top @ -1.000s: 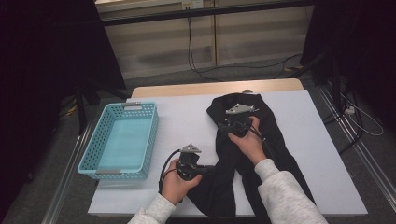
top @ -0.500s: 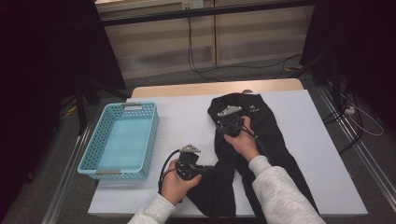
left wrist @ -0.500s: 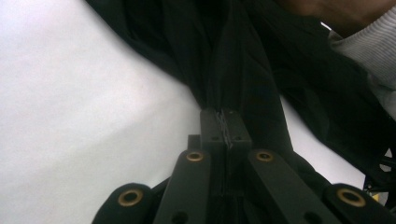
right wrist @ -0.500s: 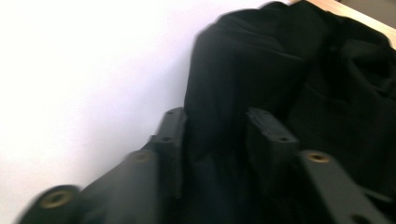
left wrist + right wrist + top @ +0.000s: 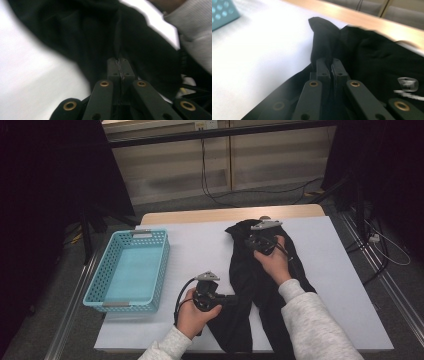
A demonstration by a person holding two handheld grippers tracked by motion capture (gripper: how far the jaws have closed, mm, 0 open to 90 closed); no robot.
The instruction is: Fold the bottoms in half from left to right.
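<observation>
The table (image 5: pixel 350 285), covered w/ a white sheet, carried everything; its bare wood edge showed along the far side. On it a black garment (image 5: pixel 260 285) lay spread lengthwise right of centre, running from near the far edge down toward the person's side. It looked like trousers or similar, though the exact type couldn't be told. A turquoise basket (image 5: pixel 131 270) sat well apart at the left, nothing in it, prob. waiting to receive the folded piece.

The right gripper (image 5: pixel 260 241) was at the garment's far end and the left gripper (image 5: pixel 224 301) at its near left edge. Holding two spaced points like that would let the person lift or fold the cloth w/o it bunching, judging by the setup.

In the left gripper view the jaws were closed together on a thin fold of cloth. In the right gripper view the jaws were likewise pinched on a raised peak of fabric.

The fabric looked matte, soft, creased around both grips, w/ a small pale logo (image 5: pixel 408 85) near the right gripper.
</observation>
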